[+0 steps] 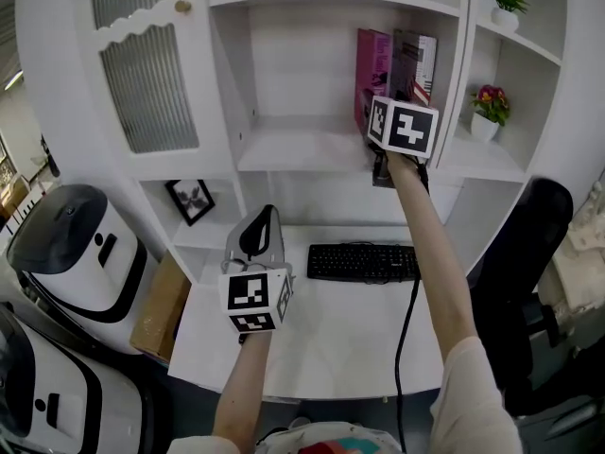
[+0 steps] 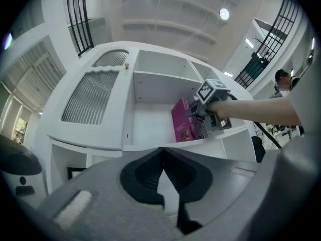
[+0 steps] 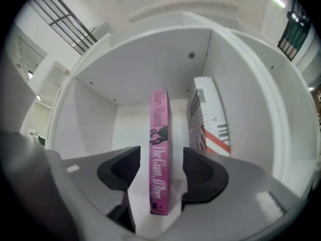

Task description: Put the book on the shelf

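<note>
Right gripper view: the pink book (image 3: pixel 160 129) stands upright at centre frame on the white shelf (image 3: pixel 125 119), between the widely parted jaws of the right gripper (image 3: pixel 160 159), a gap on either side, with a second book (image 3: pixel 208 119) just to its right.

Two books stand on the shelf (image 1: pixel 293 149): a pink book (image 1: pixel 371 64) and a grey book (image 1: pixel 417 60). There are two tools, the left tool (image 1: pixel 260 236) and the right tool (image 3: pixel 159 167). Two potted plants show: a green plant (image 1: pixel 505 0) and a flowering plant (image 1: pixel 490 102). One table (image 1: pixel 321 334) carries one keyboard (image 1: pixel 362 261) with one cable (image 1: pixel 407 334). There is one picture frame (image 1: pixel 192 200), one cardboard box (image 1: pixel 159 305), one chair (image 1: pixel 529 253), and one cabinet door (image 1: pixel 142 74) with one knob (image 1: pixel 182 7). Two white machines stand at the left, an upper machine (image 1: pixel 71 244) and a lower machine (image 1: pixel 57 395).
</note>
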{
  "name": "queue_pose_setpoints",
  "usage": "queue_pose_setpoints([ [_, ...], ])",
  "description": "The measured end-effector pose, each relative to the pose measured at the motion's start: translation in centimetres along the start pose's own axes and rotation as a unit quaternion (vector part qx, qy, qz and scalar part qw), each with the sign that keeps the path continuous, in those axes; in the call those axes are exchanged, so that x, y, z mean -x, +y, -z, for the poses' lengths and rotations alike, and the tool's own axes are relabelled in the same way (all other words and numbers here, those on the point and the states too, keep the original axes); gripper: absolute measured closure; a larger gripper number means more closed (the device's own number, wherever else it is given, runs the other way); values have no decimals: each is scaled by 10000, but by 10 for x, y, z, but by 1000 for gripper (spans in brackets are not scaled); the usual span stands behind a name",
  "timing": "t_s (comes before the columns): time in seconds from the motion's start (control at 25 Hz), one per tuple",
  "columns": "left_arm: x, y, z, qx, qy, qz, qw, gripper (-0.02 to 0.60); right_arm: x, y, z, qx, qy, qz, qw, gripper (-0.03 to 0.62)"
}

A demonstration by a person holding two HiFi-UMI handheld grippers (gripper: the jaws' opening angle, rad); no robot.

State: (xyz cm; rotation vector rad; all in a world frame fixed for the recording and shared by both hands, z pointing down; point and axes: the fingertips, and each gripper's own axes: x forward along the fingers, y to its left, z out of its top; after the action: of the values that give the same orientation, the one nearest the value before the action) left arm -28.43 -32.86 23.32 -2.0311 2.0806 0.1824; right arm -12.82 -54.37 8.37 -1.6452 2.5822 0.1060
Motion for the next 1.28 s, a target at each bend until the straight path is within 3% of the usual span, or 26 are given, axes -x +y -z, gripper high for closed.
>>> queue_pose_setpoints([
  [0.2, 14, 1, 11, 93, 6, -75, 9999, 580, 93, 9, -16, 200, -1187, -382, 9920, 425],
  [0.32, 30, -1, 14, 140, -158, -46, 9998, 580, 155, 13, -2, 511, -1727, -481, 9825, 587],
  [0.4, 41, -8, 19, 104, -208, -40, 9997, 580, 189, 12, 19, 754, -1812, -508, 9792, 591],
  [0.64, 85, -35, 42, 135, -244, 3, 9996, 580, 270, -3, 115, 821, -1626, -201, 9831, 591],
  [0.76, 105, -43, 55, 137, -275, -30, 9995, 580, 294, -8, 174, 764, -1182, -56, 9900, 591],
  [0.92, 121, -49, 81, 182, -17, -115, 9998, 580, 315, -10, 239, 501, -497, -55, 9975, 591],
  [1.04, 125, -56, 95, 111, 118, -84, 9998, 580, 322, -13, 260, 400, -294, 41, 9988, 591],
  [1.28, 122, -64, 94, 67, 123, -19, 9999, 580, 321, -15, 263, 445, -265, -24, 9987, 591],
])
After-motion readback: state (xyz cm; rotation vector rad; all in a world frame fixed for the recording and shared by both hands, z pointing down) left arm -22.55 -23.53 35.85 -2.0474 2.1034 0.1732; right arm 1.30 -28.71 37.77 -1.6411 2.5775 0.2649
